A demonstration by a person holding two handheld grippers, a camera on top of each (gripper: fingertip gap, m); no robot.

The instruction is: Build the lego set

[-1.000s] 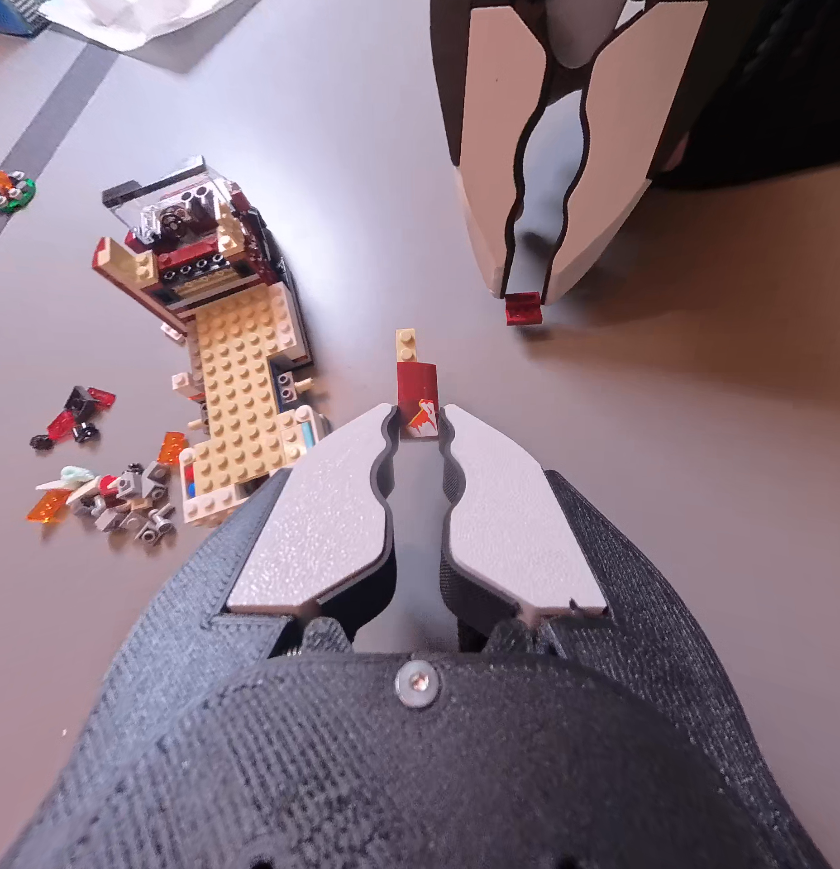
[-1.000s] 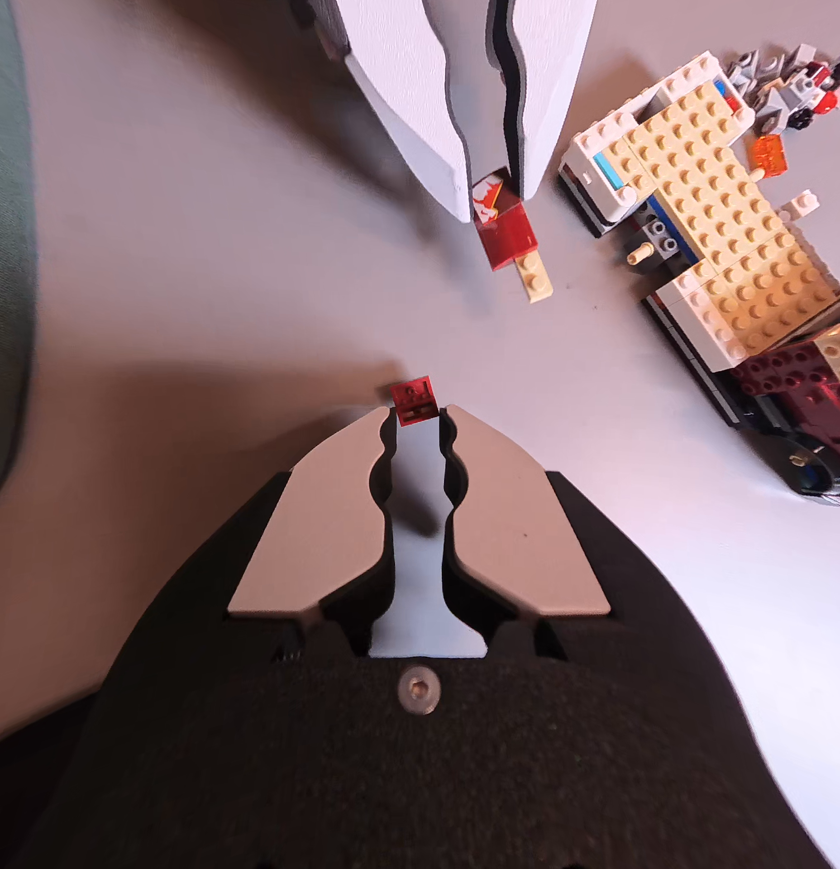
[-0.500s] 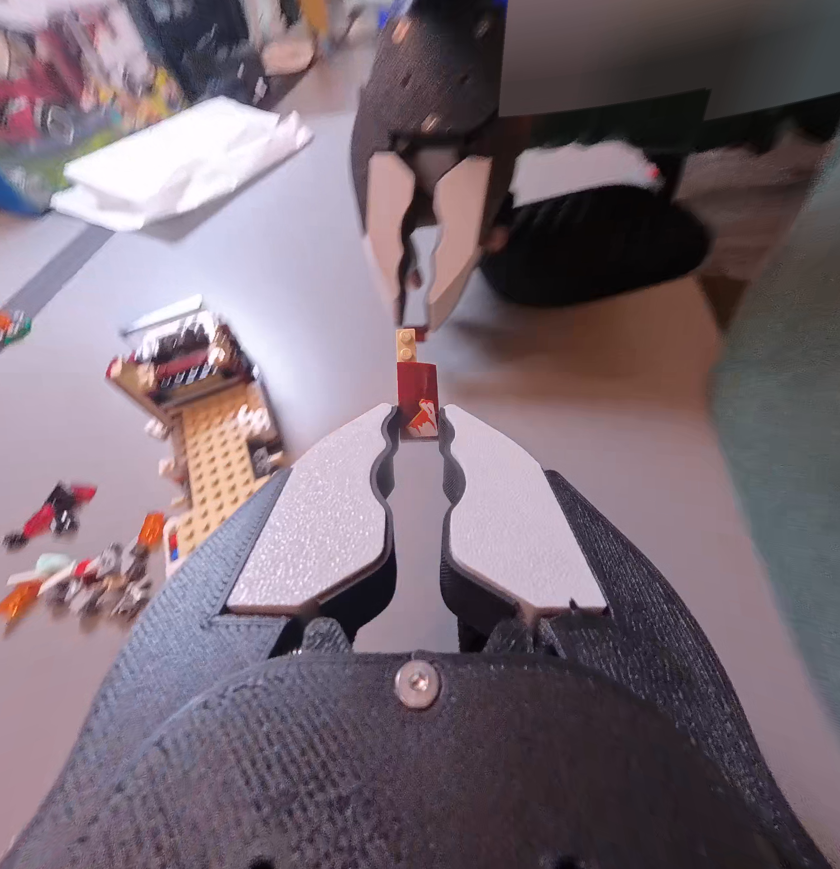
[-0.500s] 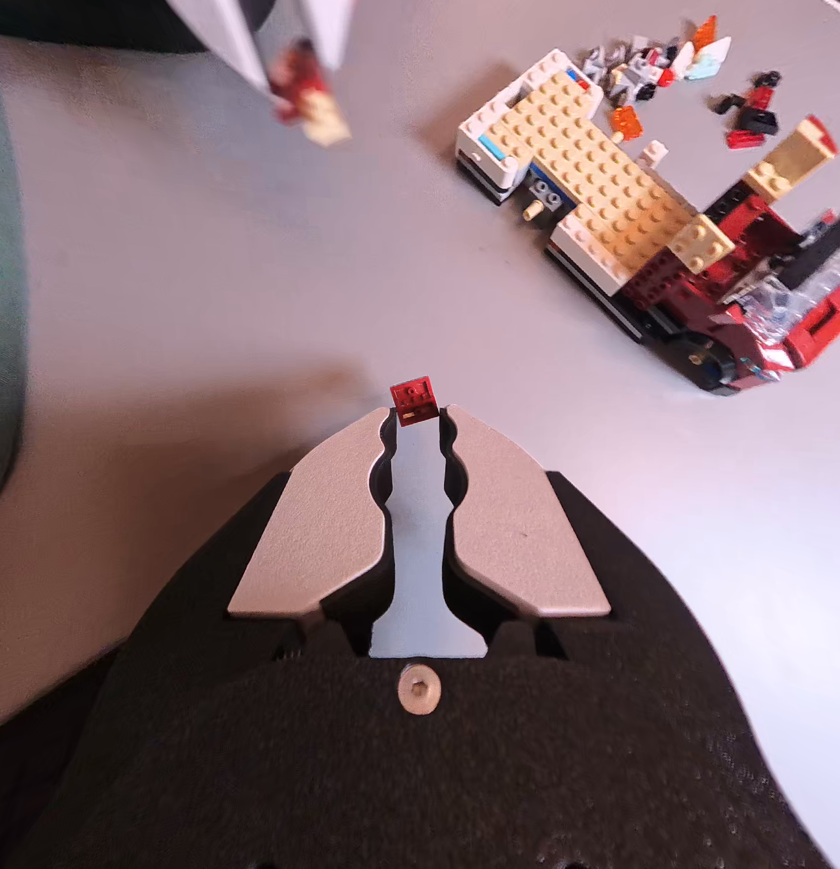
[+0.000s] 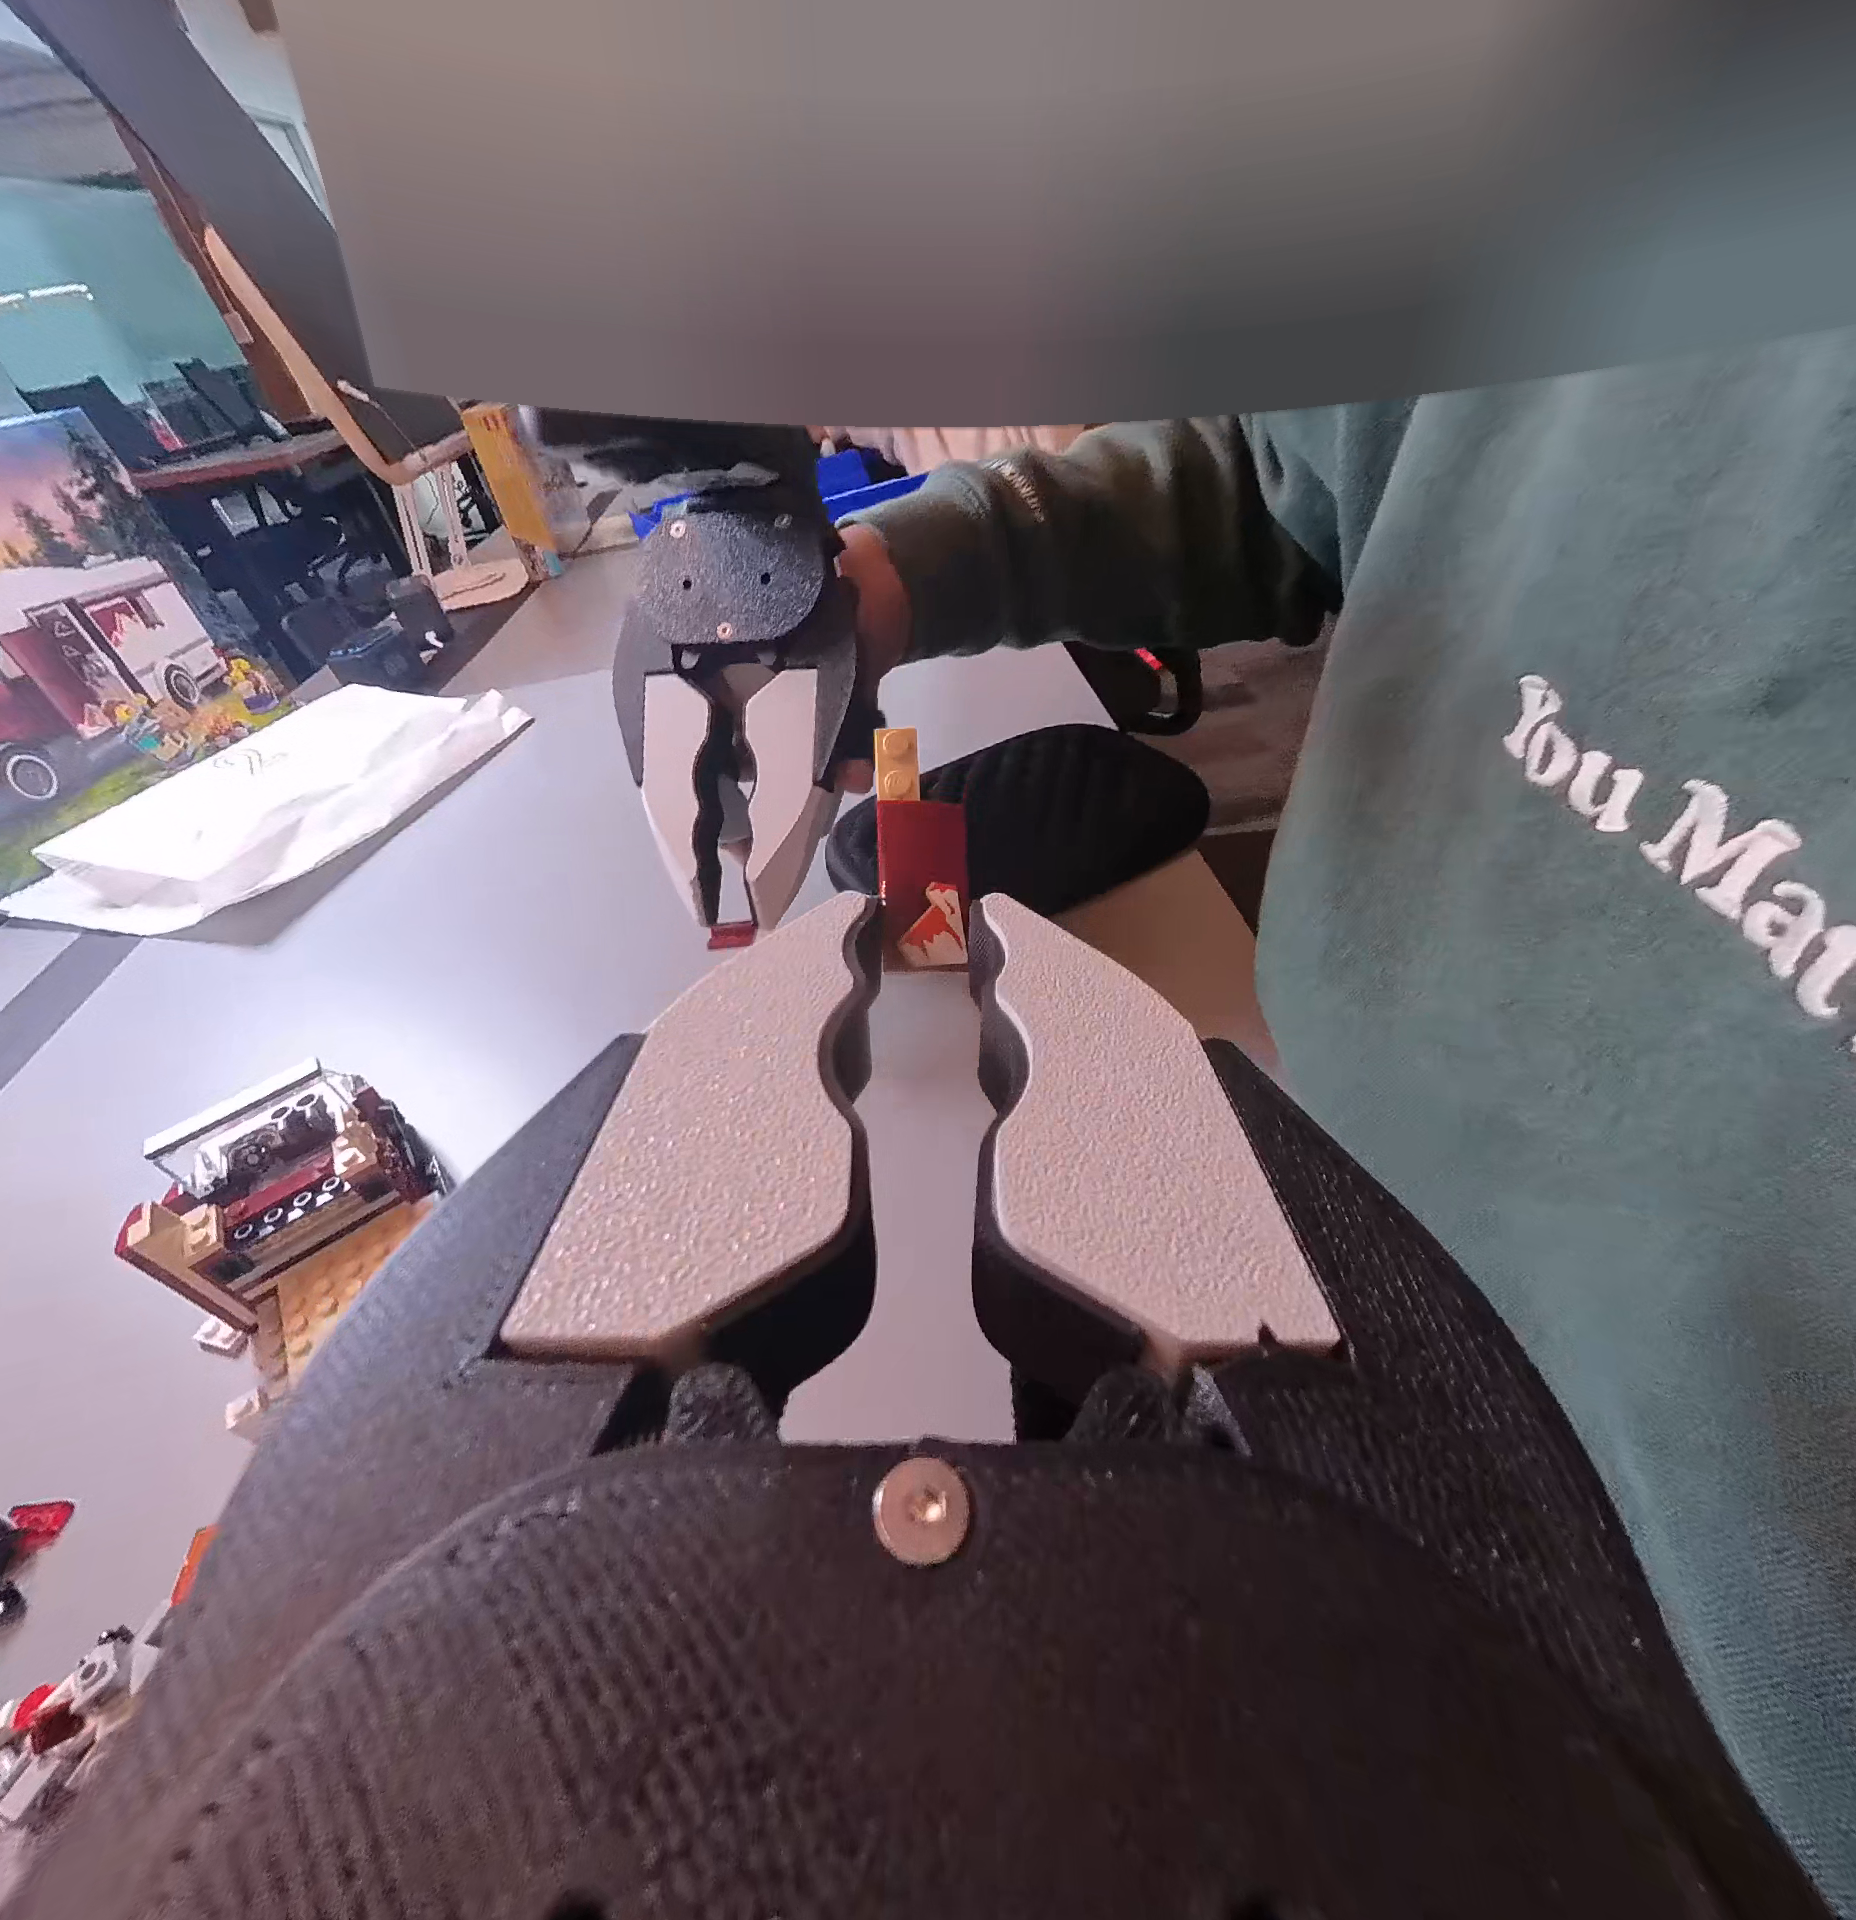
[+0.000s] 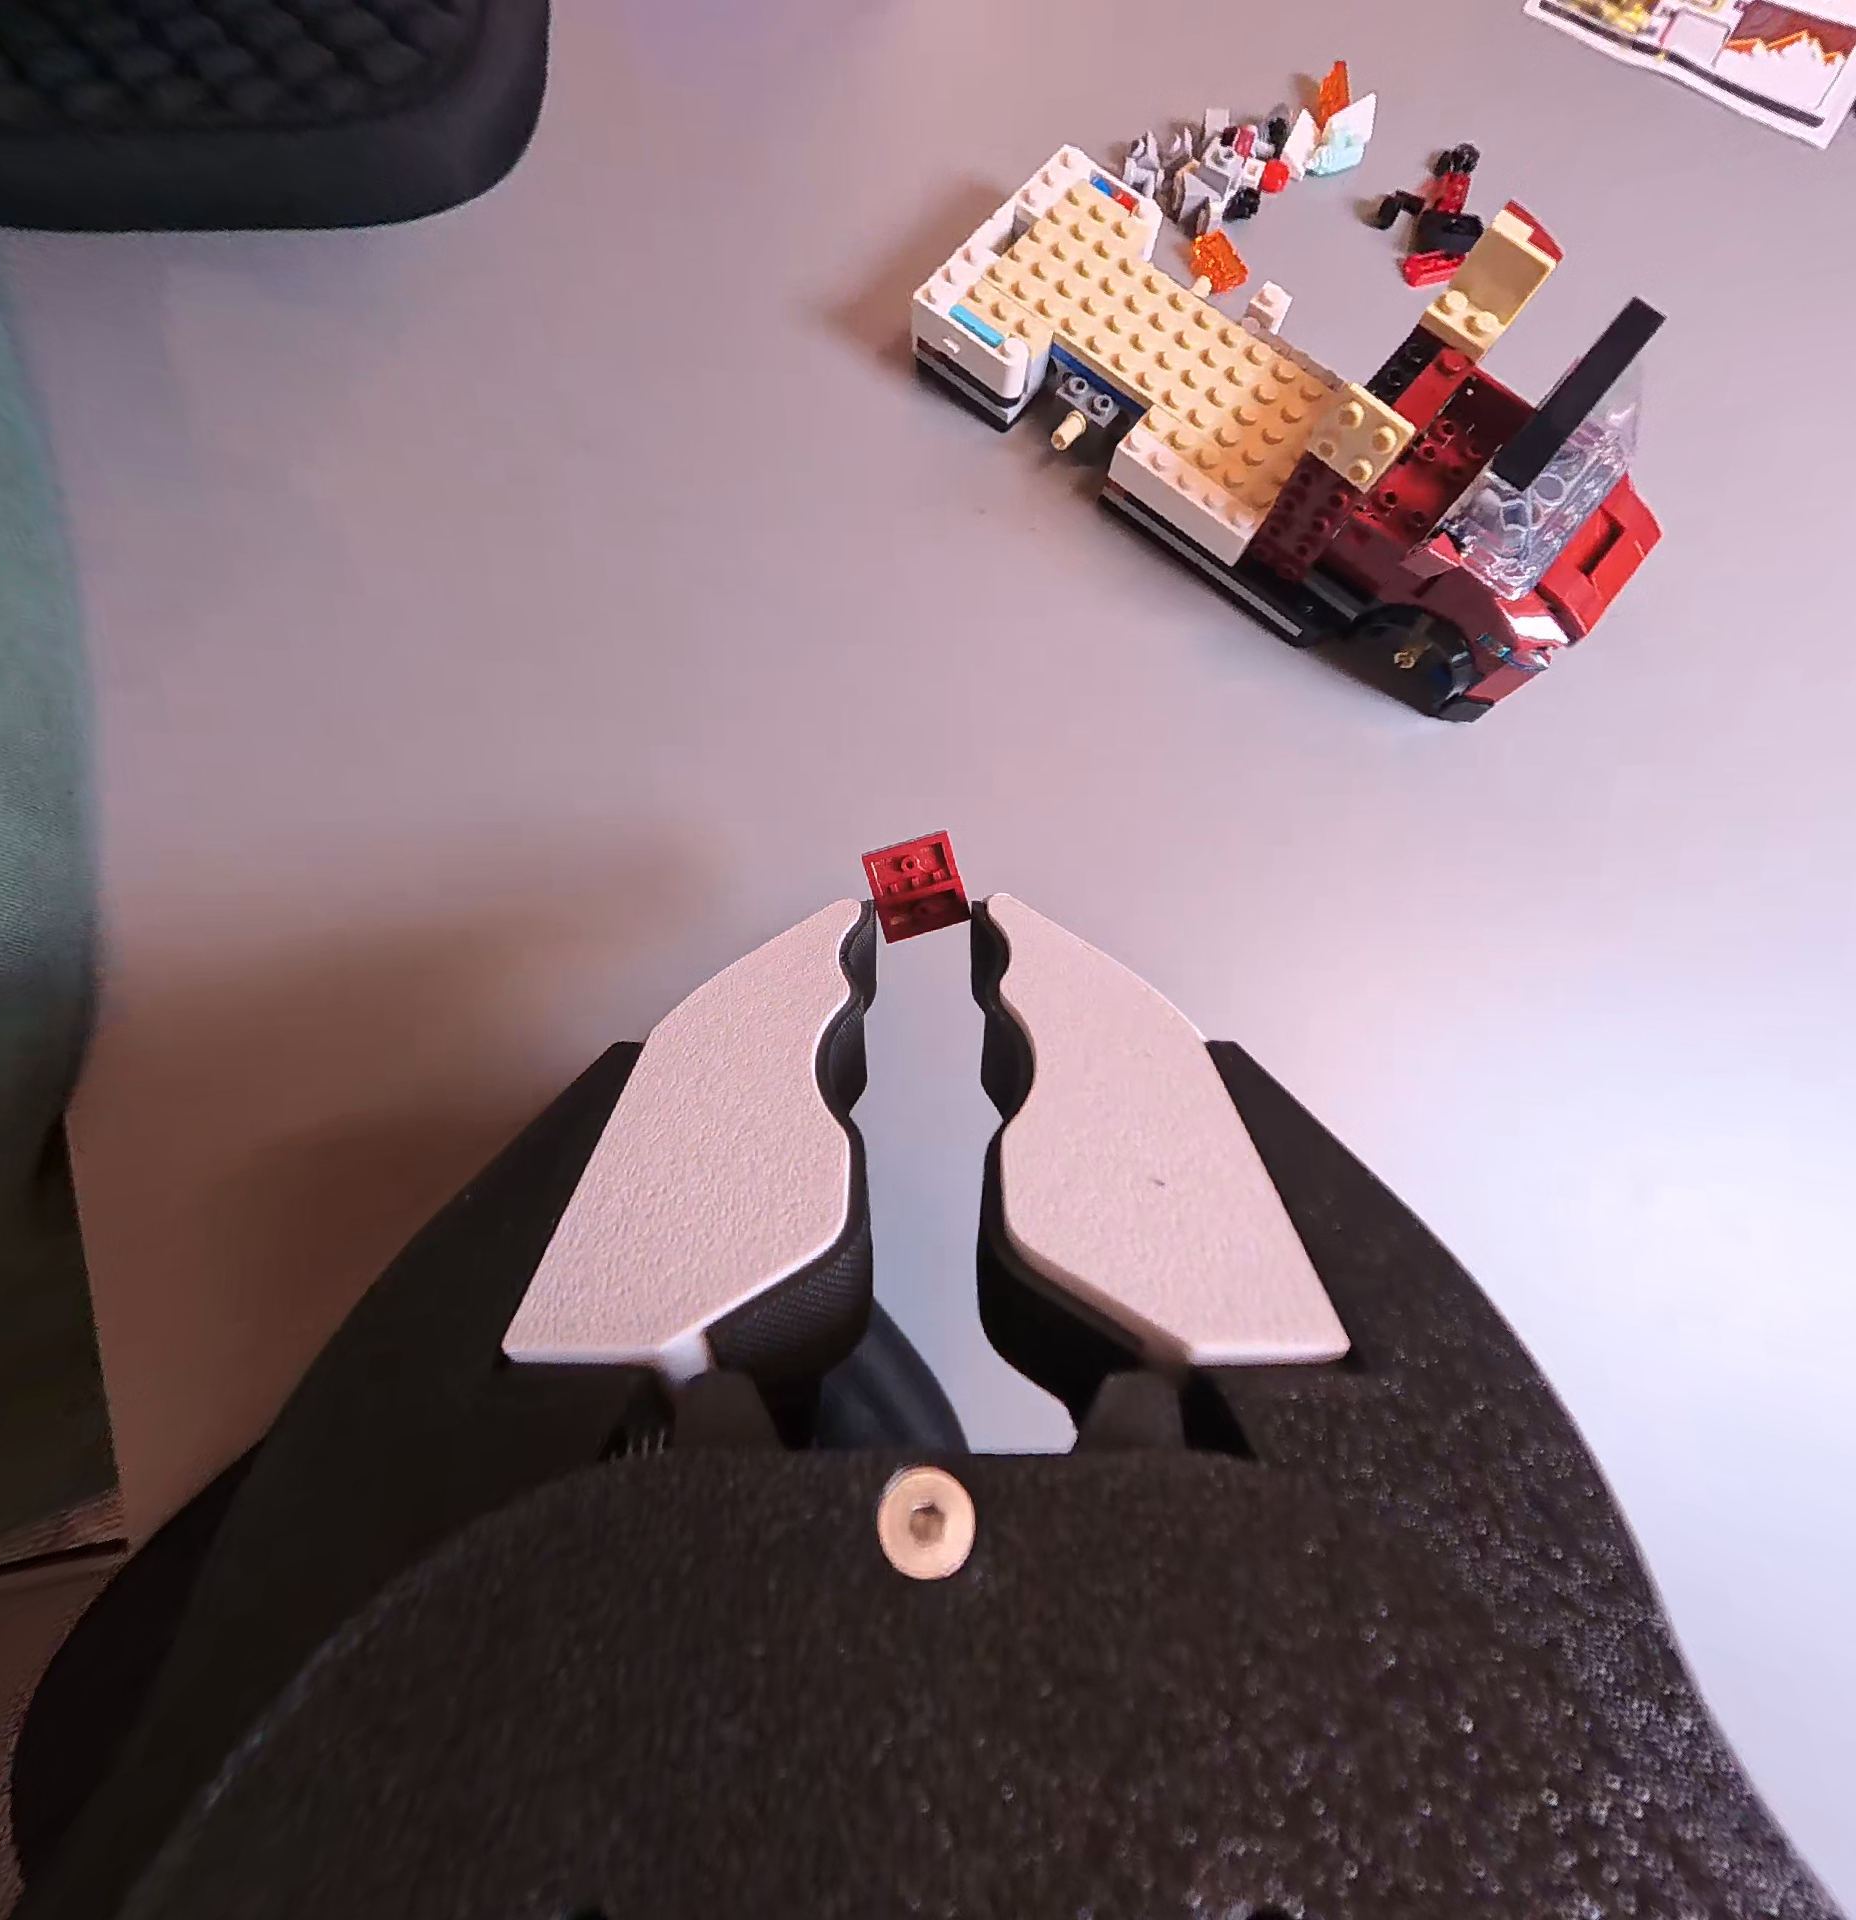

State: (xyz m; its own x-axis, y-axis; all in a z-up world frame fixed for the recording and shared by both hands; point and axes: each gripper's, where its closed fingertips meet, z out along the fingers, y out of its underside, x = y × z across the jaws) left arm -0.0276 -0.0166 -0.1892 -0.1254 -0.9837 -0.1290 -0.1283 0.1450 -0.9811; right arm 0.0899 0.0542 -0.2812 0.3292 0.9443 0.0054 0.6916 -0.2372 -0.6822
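A: So, what are you holding?

B: In my left wrist view the loose pieces (image 5: 41,1683) sit at the lower left of the frame, and the half-built camper (image 5: 280,1195) is above them on the tabletop (image 5: 404,997). Centre frame, my left tool (image 5: 925,920) is pinching a dark red tile with a tan plate (image 5: 921,847) fixed on its far end. Just left of that, my right tool (image 5: 732,914) hangs tips down, clamped on a small red plate (image 5: 732,935).

A: And the other camera?

B: There the small red plate sits dead centre, underside up, a bit skewed between the tips; the camper lies at the upper right.

A: How will you join them?

B: I think the red plate goes onto the tan plate's studs. I'd square the skewed plate first, line up the studs, then press straight along them and not at an angle, so neither pinch slips.

A: Counts?

B: Two tools, each holding one part; one camper; one heap of loose pieces, too small to count.
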